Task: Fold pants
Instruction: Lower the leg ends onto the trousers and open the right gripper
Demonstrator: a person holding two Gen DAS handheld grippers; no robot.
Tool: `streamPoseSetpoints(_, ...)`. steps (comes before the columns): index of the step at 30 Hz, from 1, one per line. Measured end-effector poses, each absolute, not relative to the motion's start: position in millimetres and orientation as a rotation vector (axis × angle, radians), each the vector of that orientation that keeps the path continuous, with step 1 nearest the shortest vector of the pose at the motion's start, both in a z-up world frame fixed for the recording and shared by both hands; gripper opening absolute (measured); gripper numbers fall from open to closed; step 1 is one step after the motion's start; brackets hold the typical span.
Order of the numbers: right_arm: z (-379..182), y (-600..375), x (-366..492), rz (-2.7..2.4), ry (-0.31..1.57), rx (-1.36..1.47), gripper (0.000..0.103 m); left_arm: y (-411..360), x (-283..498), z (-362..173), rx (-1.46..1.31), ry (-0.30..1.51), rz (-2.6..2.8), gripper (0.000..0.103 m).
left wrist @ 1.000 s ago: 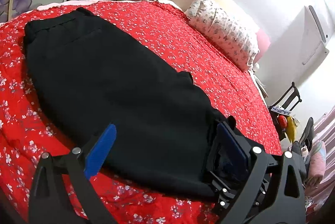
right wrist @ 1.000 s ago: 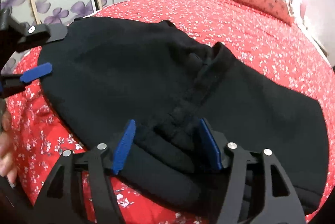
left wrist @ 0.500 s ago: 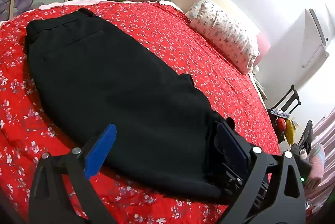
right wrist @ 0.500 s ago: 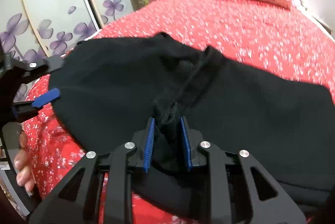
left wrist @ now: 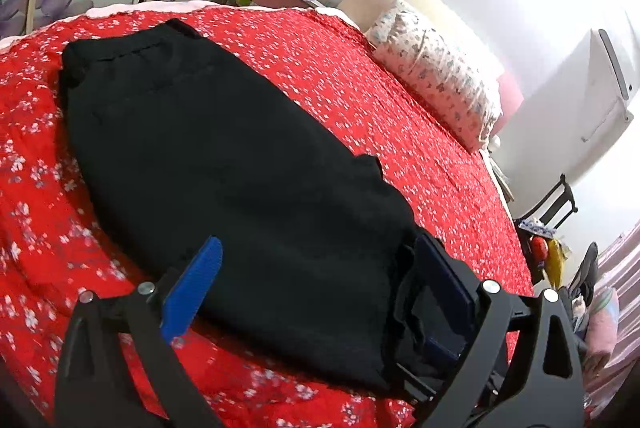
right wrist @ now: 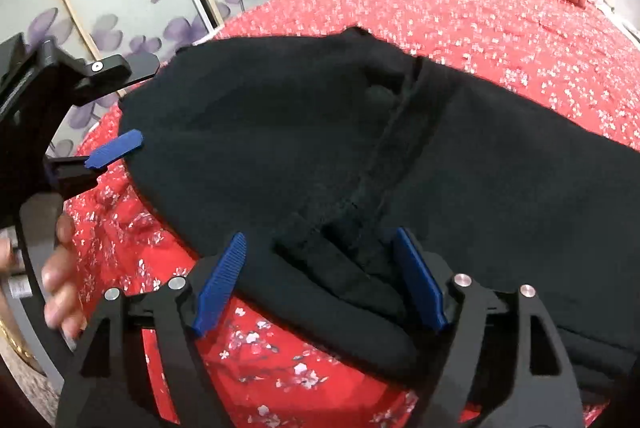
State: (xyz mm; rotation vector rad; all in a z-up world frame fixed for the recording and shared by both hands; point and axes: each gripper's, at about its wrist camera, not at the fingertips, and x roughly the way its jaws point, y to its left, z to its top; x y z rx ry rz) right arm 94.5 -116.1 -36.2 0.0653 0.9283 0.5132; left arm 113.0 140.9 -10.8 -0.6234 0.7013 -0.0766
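Observation:
Black pants (left wrist: 240, 164) lie flat on a red flowered bedspread (left wrist: 360, 76), waistband at the far left. My left gripper (left wrist: 318, 248) stands open, its blue pads wide apart on either side of the pants' near end without touching it. In the right wrist view the right gripper (right wrist: 320, 238) has its jaws opening. A thick fold of the pants (right wrist: 340, 268) by the centre seam lies loose between its blue pads (right wrist: 220, 284), which do not press on it. The left gripper (right wrist: 142, 100) shows there at the left edge, astride the cloth's rim.
A person's hand (right wrist: 60, 268) holds the left gripper's handle at the lower left. A flowered pillow (left wrist: 436, 76) lies at the bed's far side. Wardrobe doors with purple flowers (right wrist: 120, 8) stand behind the bed. A chair and clutter (left wrist: 548, 228) are past the right edge.
The right gripper closed on a bunch of cloth at the seam half a second ago, then opened again; the fold now lies loose between its pads. The left gripper stayed open and hardly moved.

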Motion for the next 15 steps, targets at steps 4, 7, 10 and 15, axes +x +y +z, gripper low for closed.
streamPoseSetpoints(4,-17.8,-156.3,88.7,0.508,0.948,0.274,0.078,167.8,111.7,-11.3,-0.680,0.710,-0.091,0.101)
streamPoseSetpoints(7,-1.6,-196.8,75.7,0.473,0.932,0.420,0.080,194.7,105.4,-14.8,-0.762,0.707,-0.091,0.101)
streamPoseSetpoints(10,10.2,-221.4,58.2,0.473,0.886,0.477,0.086,222.3,104.6,-20.0,-0.859,0.719,-0.079,0.101)
streamPoseSetpoints(15,14.6,-245.4,54.2,0.467,0.848,0.509,0.087,266.6,101.9,-32.6,-1.030,0.721,-0.063,0.100)
